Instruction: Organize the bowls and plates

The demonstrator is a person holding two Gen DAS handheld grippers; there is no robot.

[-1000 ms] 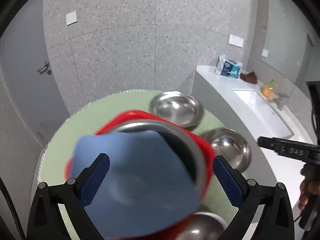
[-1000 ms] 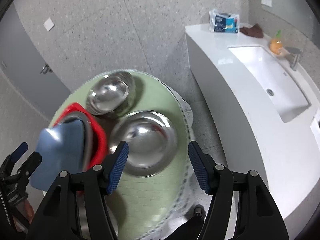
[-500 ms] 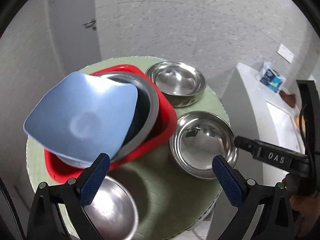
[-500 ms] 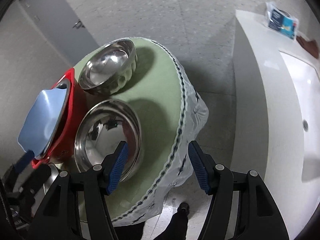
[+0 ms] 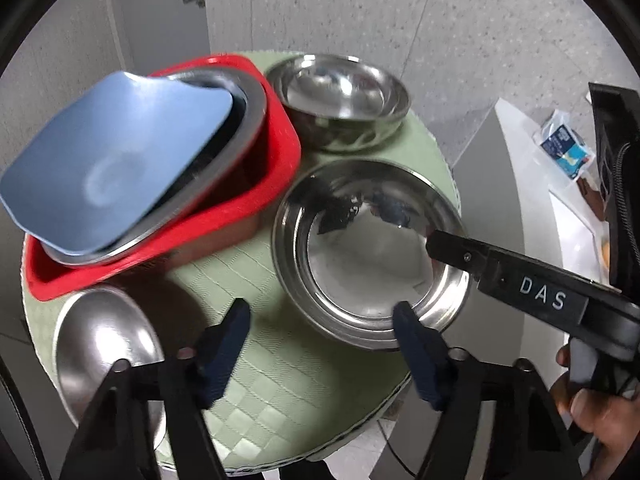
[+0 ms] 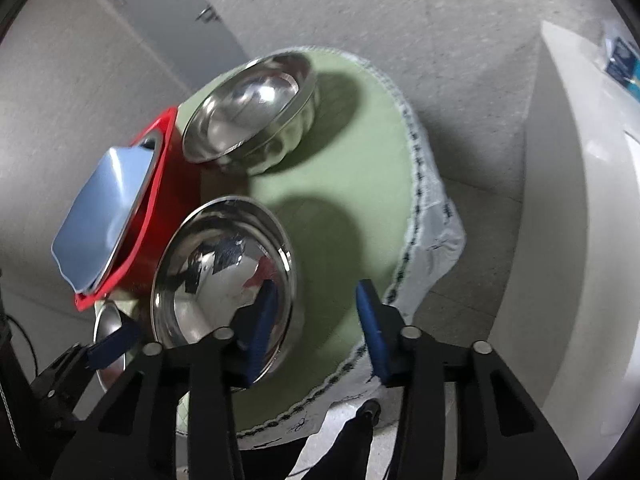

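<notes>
Both grippers close with nothing clamped: left gripper (image 5: pixel 320 332) astride the wide steel bowl's (image 5: pixel 368 248) 6 o'clock rim, right gripper (image 6: pixel 316 312) astride its 3 o'clock rim on the surface (image 5: pixel 280 380).

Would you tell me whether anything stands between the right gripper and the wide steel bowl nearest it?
Nothing visible does. The right gripper has its closing jaws astride the rim of the wide steel bowl, one finger over its inside, the other over the green mat.
</notes>
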